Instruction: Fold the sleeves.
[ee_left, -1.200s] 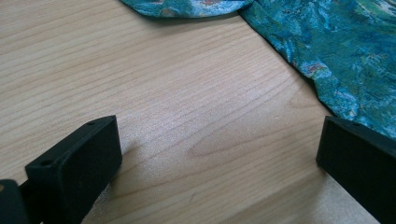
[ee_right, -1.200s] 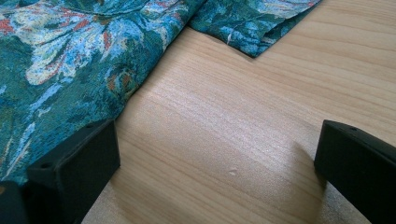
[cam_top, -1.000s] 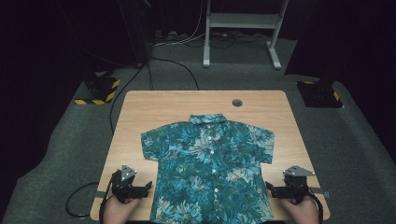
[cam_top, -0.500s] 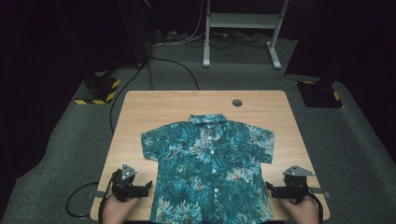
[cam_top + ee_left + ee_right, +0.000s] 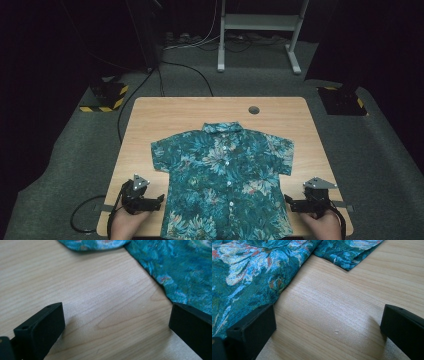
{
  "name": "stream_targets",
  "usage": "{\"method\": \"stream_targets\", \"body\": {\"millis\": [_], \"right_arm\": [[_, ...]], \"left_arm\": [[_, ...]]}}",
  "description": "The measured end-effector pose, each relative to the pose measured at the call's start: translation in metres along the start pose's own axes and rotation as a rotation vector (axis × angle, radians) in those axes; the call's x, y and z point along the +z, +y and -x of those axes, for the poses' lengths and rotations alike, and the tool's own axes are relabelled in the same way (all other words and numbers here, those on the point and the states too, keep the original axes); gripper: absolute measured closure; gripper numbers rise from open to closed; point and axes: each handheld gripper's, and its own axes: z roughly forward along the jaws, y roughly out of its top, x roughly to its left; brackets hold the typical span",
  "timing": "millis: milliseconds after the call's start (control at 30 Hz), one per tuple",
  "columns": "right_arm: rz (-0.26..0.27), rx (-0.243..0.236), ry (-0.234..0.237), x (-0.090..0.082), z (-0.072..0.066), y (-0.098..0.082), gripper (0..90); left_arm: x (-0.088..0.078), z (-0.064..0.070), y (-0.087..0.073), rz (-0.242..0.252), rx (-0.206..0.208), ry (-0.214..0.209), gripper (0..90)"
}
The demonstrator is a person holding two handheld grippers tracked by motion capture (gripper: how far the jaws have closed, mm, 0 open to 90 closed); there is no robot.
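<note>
Nothing moved; shirt (image 5: 225, 185) hem cut off btwn 2 open grippers.

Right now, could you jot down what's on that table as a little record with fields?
garment: floral shirt, spread flat, buttoned, collar at the far end
surface: wooden table, round hole near the far edge
left gripper: open, beside the shirt's left edge, holding nothing
right gripper: open, beside the shirt's right edge, holding nothing

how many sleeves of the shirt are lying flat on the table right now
2: the left sleeve is spread toward the table's left edge, and the right sleeve toward its right edge, both flat and unfolded.
</note>
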Motion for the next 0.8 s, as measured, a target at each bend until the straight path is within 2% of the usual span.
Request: {"method": "stream_targets", "body": {"millis": [100, 200, 333, 800], "right_arm": [[0.001, -0.001, 0.000, 0.000, 0.000, 0.000, 0.0], [0.001, -0.001, 0.000, 0.000, 0.000, 0.000, 0.0], [0.001, -0.001, 0.000, 0.000, 0.000, 0.000, 0.0], [0.001, -0.001, 0.000, 0.000, 0.000, 0.000, 0.0]], "left_arm": [[-0.004, -0.001, 0.004, 0.025, -0.006, -0.017, 0.7], [-0.006, -0.002, 0.008, 0.044, -0.029, -0.032, 0.7], [-0.008, -0.002, 0.012, 0.060, -0.034, -0.050, 0.8], [-0.016, -0.008, 0.026, 0.102, -0.035, -0.059, 0.8]]}}
